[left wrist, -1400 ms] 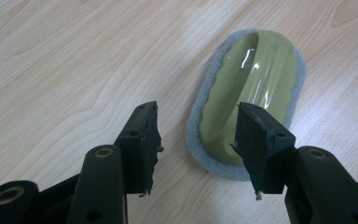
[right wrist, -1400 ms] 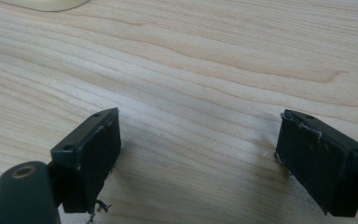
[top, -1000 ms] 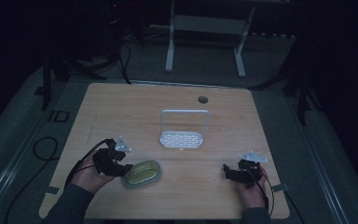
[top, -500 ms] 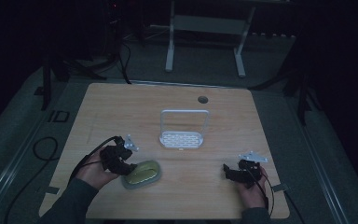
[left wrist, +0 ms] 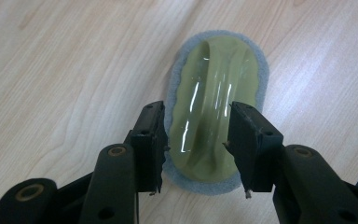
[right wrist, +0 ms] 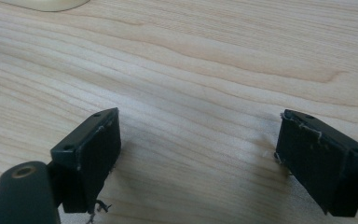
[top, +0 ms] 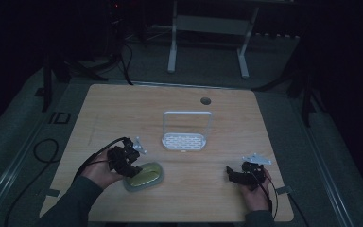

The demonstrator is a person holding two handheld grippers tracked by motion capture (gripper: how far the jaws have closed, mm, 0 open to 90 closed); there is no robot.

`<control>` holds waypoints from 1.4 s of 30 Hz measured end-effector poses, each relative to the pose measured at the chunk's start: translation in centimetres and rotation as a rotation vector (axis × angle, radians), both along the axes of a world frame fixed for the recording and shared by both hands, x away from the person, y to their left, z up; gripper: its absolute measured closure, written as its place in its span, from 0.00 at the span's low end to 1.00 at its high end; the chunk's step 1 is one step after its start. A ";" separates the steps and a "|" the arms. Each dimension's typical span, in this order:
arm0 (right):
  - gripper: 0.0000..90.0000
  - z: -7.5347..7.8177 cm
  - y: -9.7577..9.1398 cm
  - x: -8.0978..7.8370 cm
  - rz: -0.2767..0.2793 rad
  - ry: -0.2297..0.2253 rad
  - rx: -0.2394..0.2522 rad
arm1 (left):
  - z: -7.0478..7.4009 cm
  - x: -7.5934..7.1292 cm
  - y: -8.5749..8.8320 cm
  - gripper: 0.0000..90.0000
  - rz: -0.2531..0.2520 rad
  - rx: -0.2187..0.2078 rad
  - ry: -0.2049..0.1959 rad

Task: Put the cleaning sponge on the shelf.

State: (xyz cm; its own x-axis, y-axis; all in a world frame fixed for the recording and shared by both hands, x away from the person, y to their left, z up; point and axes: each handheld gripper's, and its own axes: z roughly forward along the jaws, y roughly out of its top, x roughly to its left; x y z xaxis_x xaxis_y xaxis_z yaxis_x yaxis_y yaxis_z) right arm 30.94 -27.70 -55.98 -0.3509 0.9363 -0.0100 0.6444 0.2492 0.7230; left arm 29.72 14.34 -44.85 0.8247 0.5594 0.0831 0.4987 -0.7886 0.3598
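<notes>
The left gripper holds its jaws apart on either side of the near end of a green-topped sponge lying on the wooden surface.

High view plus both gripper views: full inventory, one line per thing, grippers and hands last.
Scrubber: 1, yellow-green handle on a grey pad, near left part of the table, flat.
Rack: 1, white, table centre, frame upright.
Table: 1, light wood, with a round hole near the far edge.
Stand: 1, white legs, on the floor beyond the table.
Cable: 1, black, looping off the table's left edge.
Left gripper: 1, black, open, jaws either side of the scrubber's handle.
Right gripper: 1, black, open over bare wood, near right.
Hands: 2, one on each gripper.
</notes>
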 end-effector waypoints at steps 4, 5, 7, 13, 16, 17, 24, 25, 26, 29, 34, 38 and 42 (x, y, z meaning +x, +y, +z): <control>0.15 0.0 0.0 0.0 0.000 0.000 0.000 | -0.2 0.3 -0.3 0.62 -0.009 0.017 0.010; 0.15 0.0 0.0 0.0 0.000 0.000 0.000 | -0.2 0.4 -0.4 0.62 -0.009 0.021 0.014; 0.15 0.0 0.0 0.0 0.000 0.000 0.000 | -0.2 0.5 -0.5 0.61 -0.012 0.027 0.022; 0.15 0.0 0.0 0.0 0.000 0.000 0.000 | -0.4 0.8 -0.8 0.62 -0.021 0.042 0.047; 0.15 0.0 0.0 0.0 0.000 0.000 0.000 | -0.7 1.0 -1.1 0.62 -0.030 0.053 0.061; 0.15 0.0 0.0 0.0 0.000 0.000 0.001 | -0.7 1.0 -1.1 0.62 -0.030 0.053 0.061; 0.15 0.0 0.0 0.0 0.000 0.000 0.000 | -0.9 1.5 -1.5 0.65 -0.037 0.078 0.078; 0.15 0.0 0.0 0.0 0.000 0.000 0.000 | -0.9 1.5 -1.5 0.66 -0.037 0.078 0.078; 0.15 0.0 0.0 0.0 0.000 0.000 0.000 | -0.8 1.5 -1.6 0.66 -0.042 0.082 0.082; 0.15 0.0 0.0 0.0 0.000 0.000 0.000 | -0.9 1.6 -1.8 0.66 -0.051 0.091 0.086; 0.15 0.0 0.0 0.0 0.000 0.000 0.000 | -1.1 1.8 -2.2 0.67 -0.057 0.109 0.103; 0.15 0.0 0.0 0.0 0.000 0.000 0.001 | -1.2 2.0 -2.4 0.66 -0.055 0.111 0.114; 0.15 0.0 0.0 0.0 0.000 0.000 0.000 | -1.2 2.3 -2.7 0.66 -0.055 0.109 0.125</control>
State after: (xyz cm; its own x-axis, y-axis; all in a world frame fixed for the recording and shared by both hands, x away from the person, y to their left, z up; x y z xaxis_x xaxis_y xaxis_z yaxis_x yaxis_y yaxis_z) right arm 30.94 -27.70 -55.98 -0.3507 0.9364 -0.0096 0.6444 0.2487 0.7231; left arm 31.97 11.68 -46.01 0.8616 0.5063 0.0355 0.4891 -0.8470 0.2084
